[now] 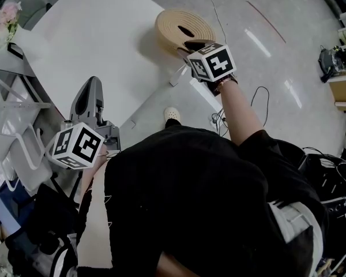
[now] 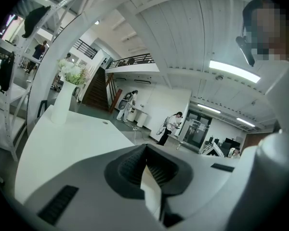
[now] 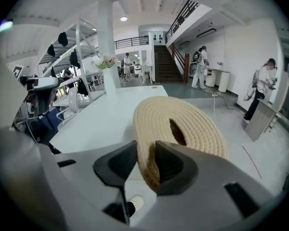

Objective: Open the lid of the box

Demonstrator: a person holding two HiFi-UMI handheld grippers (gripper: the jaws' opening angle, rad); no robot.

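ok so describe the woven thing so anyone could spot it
Find the big white table; at its far right edge is the woven lid, rim between the right gripper's closing jaws. It is the only tan coiled-rope disc there, with a dark slot in its middle.

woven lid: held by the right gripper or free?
Held: the woven lid has its rim between the right gripper pads, touching both; jaws closing.

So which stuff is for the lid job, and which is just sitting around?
For the job:
- woven lid
- right gripper, jaws closing on the lid's rim

Just around:
- left gripper, shut and empty
- vase of flowers
- white table
- white rack
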